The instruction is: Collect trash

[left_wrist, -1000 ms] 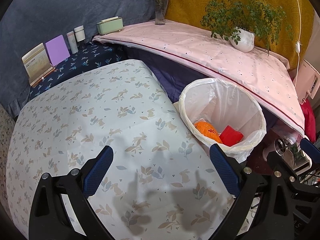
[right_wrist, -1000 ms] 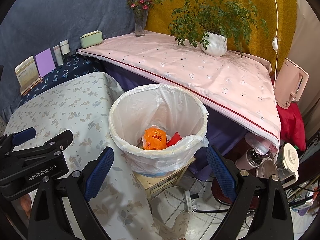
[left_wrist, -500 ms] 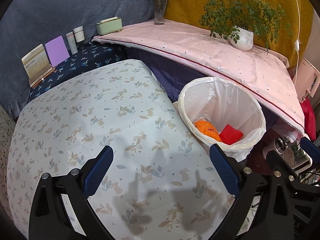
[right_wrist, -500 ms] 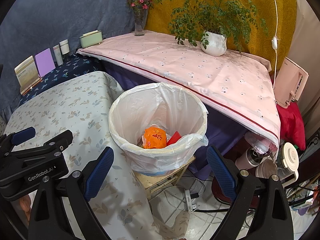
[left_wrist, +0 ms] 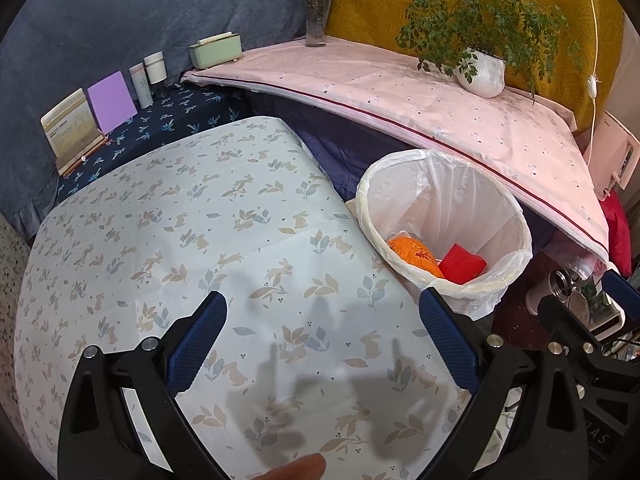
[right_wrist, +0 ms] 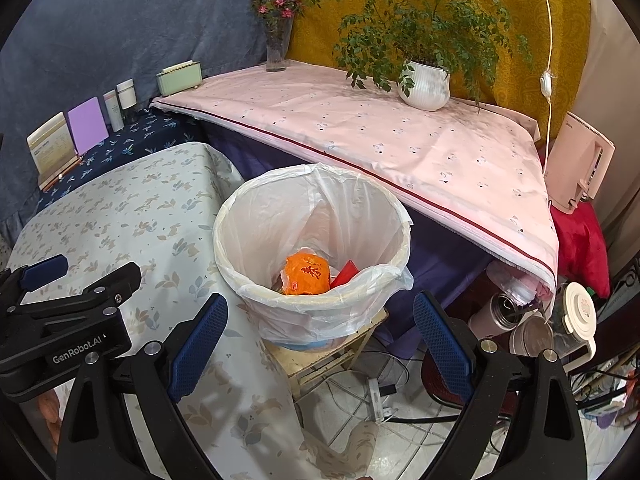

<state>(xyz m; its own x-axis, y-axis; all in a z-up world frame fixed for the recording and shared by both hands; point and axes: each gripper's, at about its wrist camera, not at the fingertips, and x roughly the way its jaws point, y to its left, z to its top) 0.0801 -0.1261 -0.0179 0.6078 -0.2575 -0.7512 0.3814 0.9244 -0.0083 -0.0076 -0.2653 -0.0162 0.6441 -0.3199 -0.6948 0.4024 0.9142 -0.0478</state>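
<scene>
Left gripper (left_wrist: 322, 338): jaws spread wide, empty, above the rabbit-print tabletop (left_wrist: 168, 240).
Right gripper (right_wrist: 320, 340): jaws wide apart, holding nothing, aimed at the bin.
Trash bin (right_wrist: 260, 292): upright, mouth up, white liner; on a wooden stool (right_wrist: 320, 360) just beside the tabletop edge.
Orange wad (right_wrist: 306, 274): at the bin bottom; roundish, long axis unclear.
Red packet (left_wrist: 462, 266): tilted against the wad.

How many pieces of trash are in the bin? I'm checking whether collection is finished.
2 show: a crumpled orange wrapper at the bottom of the white-lined bin, and a red packet beside it. More may lie underneath.
</scene>
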